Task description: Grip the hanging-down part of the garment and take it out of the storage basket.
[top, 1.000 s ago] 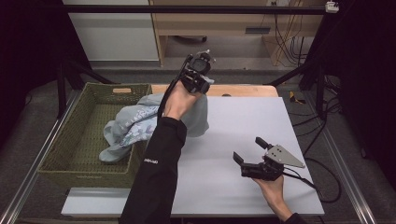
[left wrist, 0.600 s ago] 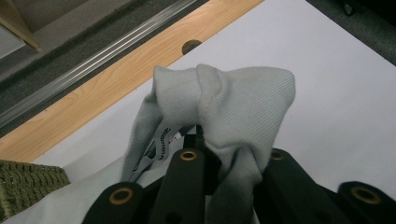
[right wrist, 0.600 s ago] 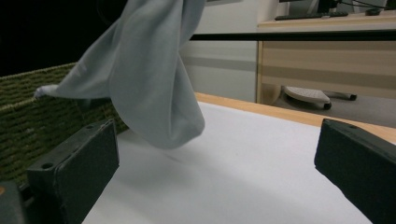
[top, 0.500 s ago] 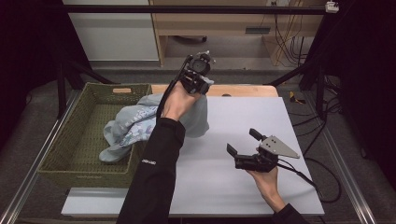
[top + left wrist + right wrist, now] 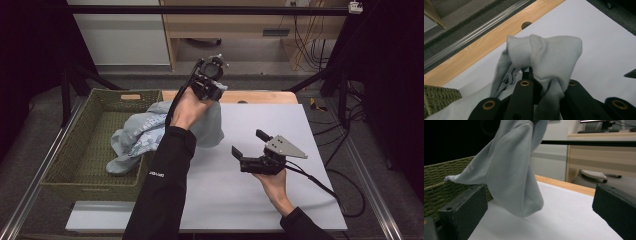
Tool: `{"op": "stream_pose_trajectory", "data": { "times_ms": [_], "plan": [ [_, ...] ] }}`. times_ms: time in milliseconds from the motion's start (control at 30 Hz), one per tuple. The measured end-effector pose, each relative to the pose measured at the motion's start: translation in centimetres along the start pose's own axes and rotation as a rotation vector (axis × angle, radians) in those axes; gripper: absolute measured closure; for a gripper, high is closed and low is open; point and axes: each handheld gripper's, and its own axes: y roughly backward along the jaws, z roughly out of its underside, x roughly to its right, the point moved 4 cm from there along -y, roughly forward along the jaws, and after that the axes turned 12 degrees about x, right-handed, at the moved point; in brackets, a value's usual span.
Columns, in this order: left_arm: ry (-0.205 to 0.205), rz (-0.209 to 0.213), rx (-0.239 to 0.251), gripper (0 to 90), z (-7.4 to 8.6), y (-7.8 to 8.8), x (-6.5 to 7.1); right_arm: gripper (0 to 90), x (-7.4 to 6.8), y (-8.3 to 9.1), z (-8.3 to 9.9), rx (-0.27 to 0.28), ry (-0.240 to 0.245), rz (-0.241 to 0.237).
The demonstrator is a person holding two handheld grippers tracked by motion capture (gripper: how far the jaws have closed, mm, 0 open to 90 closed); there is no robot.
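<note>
The left gripper (image 5: 210,87) pinches the pale grey garment (image 5: 207,125) aloft, its hanging fold just ahead of the right gripper (image 5: 248,145), jaws spread.

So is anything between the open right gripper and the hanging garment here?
Nothing visible. The right gripper is open and faces the pale garment, which hangs from the left gripper; between them lies bare white table.

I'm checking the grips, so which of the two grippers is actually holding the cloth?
The left gripper, raised above the basket: its jaws pinch the pale cloth. The right gripper hangs open over the table, holding nothing.
</note>
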Motion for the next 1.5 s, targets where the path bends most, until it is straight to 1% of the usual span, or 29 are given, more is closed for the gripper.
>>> {"op": "stream_pose_trajectory", "data": {
  "times_ms": [67,133,167,267,300,367,433,500,533,567,600,700,733,800,833,900,967,1000,1067,1100,1133,1200,1267,1300,1333,1400,1433,1467,1500],
  "plan": [
    [0.0,0.0,0.0,83.1,0.0,0.0,0.0,0.5,-0.4,-0.5,0.1,-0.01,-0.002,-0.009],
    [0.001,0.001,0.0,83.1,0.0,0.0,0.0,0.5,-0.7,-1.1,0.3,-0.011,0.016,-0.021],
    [0.001,0.001,0.0,83.1,0.0,0.0,0.0,0.5,-0.9,-1.4,0.3,-0.014,-0.001,-0.025],
    [0.003,0.001,-0.001,83.1,-0.1,0.0,0.0,0.6,-1.6,-2.1,0.5,-0.031,0.001,-0.04],
    [0.004,0.0,-0.001,83.1,-0.1,0.0,-0.1,0.6,-1.7,-2.4,0.5,-0.022,0.0,-0.041],
    [0.003,0.0,0.0,83.1,-0.2,0.1,-0.1,0.6,-2.1,-2.9,0.7,-0.027,-0.005,-0.045],
    [0.003,0.001,0.001,83.1,-0.2,0.2,-0.1,0.6,-2.3,-3.4,0.9,-0.037,0.012,-0.057],
    [0.003,-0.002,0.0,83.1,-0.3,0.4,-0.2,0.6,-2.7,-4.0,1.2,-0.044,0.009,-0.062],
    [0.001,-0.001,-0.002,83.1,-0.3,0.4,-0.2,0.6,-2.9,-4.2,1.2,-0.045,-0.003,-0.061],
    [0.001,0.0,-0.002,83.1,-0.3,0.4,-0.2,0.6,-2.9,-4.5,1.4,-0.044,0.02,-0.068],
    [0.004,0.001,-0.002,83.1,-0.3,0.4,-0.2,0.6,-3.1,-4.8,1.5,-0.046,0.003,-0.063],
    [0.002,0.002,-0.011,83.1,-0.3,0.4,-0.2,0.9,-3.4,-5.5,1.8,-0.05,0.007,-0.07],
    [0.004,0.003,-0.008,83.1,-0.3,0.3,-0.2,1.0,-3.6,-5.7,1.9,-0.061,-0.013,-0.068],
    [0.003,0.0,-0.01,83.1,-0.3,0.3,-0.2,1.1,-3.7,-6.3,2.2,-0.063,0.003,-0.064],
    [0.003,0.0,-0.01,83.1,-0.3,0.3,-0.2,1.1,-3.7,-6.3,2.2,-0.063,0.003,-0.064],
    [0.003,-0.001,-0.014,83.1,-0.4,0.3,-0.2,1.5,-3.9,-7.2,2.4,-0.066,-0.002,-0.069],
    [-0.004,-0.001,-0.02,83.1,-0.4,0.3,-0.2,1.9,-4.2,-7.6,2.5,-0.065,-0.034,-0.066],
    [0.0,0.0,-0.019,83.1,-0.4,0.2,-0.2,2.0,-4.3,-7.8,2.5,-0.059,-0.011,-0.072],
    [0.001,0.0,-0.019,83.0,-0.4,0.1,-0.1,2.3,-4.6,-8.4,2.5,-0.059,-0.015,-0.072],
    [0.003,-0.002,-0.019,83.1,-0.4,0.0,-0.1,2.4,-4.8,-8.5,2.5,-0.072,-0.036,-0.066],
    [0.0,-0.002,-0.022,83.1,-0.4,0.0,0.0,2.8,-4.9,-8.8,2.4,-0.054,-0.033,-0.078],
    [-0.001,-0.003,-0.022,83.1,-0.3,-0.1,0.0,3.3,-5.0,-9.2,2.5,-0.06,-0.023,-0.074],
    [-0.005,-0.002,-0.027,83.1,-0.3,-0.1,-0.1,4.1,-5.2,-9.7,2.7,-0.076,-0.036,-0.078],
    [-0.005,-0.001,-0.029,83.1,-0.3,-0.1,-0.1,5.1,-5.1,-9.9,2.8,-0.072,-0.011,-0.089],
    [0.001,-0.004,-0.023,83.1,-0.4,-0.1,0.0,6.2,-5.5,-10.0,2.8,-0.085,-0.053,-0.092],
    [-0.001,-0.005,-0.026,83.1,-0.4,-0.2,0.0,8.0,-5.5,-10.5,3.0,-0.083,-0.05,-0.084],
    [-0.002,-0.005,-0.026,83.1,-0.4,-0.2,0.1,10.4,-5.5,-10.6,3.0,-0.095,-0.049,-0.091],
    [-0.001,-0.004,-0.026,83.1,-0.4,-0.2,0.1,12.0,-5.6,-10.8,3.1,-0.09,-0.068,-0.088],
    [-0.001,-0.005,-0.025,83.0,-0.4,-0.2,0.1,13.7,-5.6,-11.0,3.1,-0.084,-0.065,-0.093]
  ]
}}
